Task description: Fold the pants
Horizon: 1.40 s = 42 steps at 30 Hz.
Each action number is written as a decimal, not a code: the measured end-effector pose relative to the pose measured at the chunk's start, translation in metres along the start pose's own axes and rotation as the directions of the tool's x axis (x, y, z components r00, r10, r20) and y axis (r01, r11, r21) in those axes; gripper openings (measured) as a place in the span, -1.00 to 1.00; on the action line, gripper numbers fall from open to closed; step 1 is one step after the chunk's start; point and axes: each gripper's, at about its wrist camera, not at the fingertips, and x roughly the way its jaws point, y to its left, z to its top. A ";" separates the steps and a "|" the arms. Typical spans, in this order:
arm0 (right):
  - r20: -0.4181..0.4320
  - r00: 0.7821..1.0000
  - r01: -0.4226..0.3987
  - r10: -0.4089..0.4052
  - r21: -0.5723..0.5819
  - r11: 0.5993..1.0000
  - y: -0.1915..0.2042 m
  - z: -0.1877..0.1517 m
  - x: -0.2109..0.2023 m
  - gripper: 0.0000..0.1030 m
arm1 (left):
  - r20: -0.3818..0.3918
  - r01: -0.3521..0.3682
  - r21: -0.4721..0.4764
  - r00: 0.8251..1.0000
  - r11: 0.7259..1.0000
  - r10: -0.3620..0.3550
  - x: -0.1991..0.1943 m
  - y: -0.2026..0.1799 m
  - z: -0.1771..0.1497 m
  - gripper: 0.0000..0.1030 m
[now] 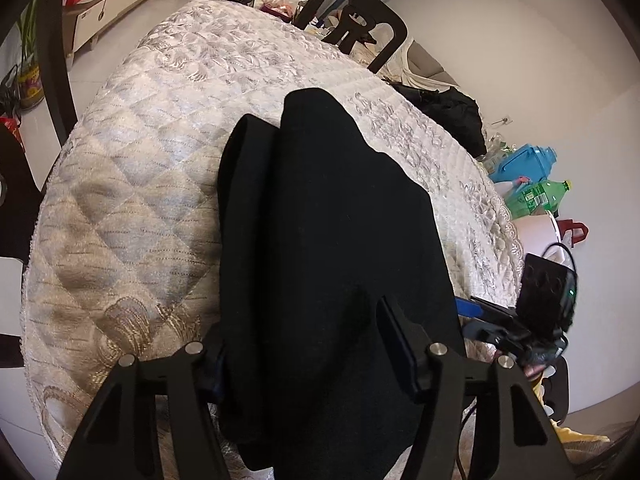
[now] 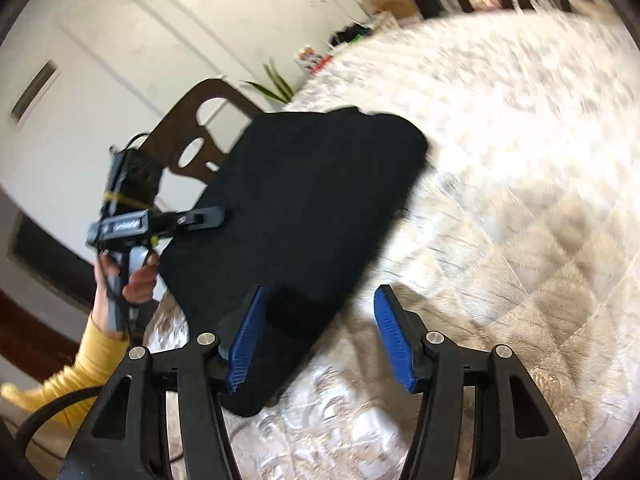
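Pants [image 1: 320, 240], black and already doubled into a long narrow bundle, lie on the quilted white cloth [image 1: 132, 184] that covers the desk, with a second layer showing as a step along the bundle's left edge in the left wrist view. The long axis runs straight away from the left gripper [image 1: 304, 344], from the near end between its fingers to a rounded far end further up the desk. That gripper straddles the near end with its fingers well apart; the fabric fills the gap, but I cannot tell whether the pads press it, so it looks spread wide rather than clamped. From the right wrist view, which is blurred, the same bundle lies ahead and to the left of the right gripper [image 2: 320, 336], slanting off toward the upper right. The right gripper is wide too: its left blue pad [image 2: 248, 340] sits over the near corner of the cloth and its right pad over bare quilt, holding nothing. The left gripper shows there as well, reaching in at the bundle's left edge, held by a hand [image 2: 128, 276] in a yellow sleeve. Judging by this, the next fold would carry one short end along that axis to the other, and both grippers are at the near end. A dark chair [image 1: 356, 28] stands behind the desk.
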 end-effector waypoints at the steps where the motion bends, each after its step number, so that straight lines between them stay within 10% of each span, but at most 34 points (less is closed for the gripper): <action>1: 0.011 1.000 -0.015 0.015 0.008 1.000 -0.002 -0.002 0.001 0.10 | 0.002 0.000 0.001 1.000 1.000 0.000 0.000 0.000 0.000 0.24; 15: -0.044 0.983 -0.175 0.180 0.089 0.980 0.002 0.023 0.032 0.15 | 0.013 0.006 0.021 1.000 1.000 -0.007 -0.001 -0.001 0.000 0.24; 33: -0.037 0.991 -0.123 0.129 0.146 0.982 0.011 0.021 0.042 0.07 | -0.053 -0.002 0.018 0.999 1.000 0.003 0.004 -0.005 0.010 0.33; 42: -0.008 0.999 -0.031 0.032 0.097 0.995 0.014 0.018 0.035 -0.38 | -0.015 -0.138 -0.007 0.990 0.990 0.138 0.001 -0.012 0.006 -0.11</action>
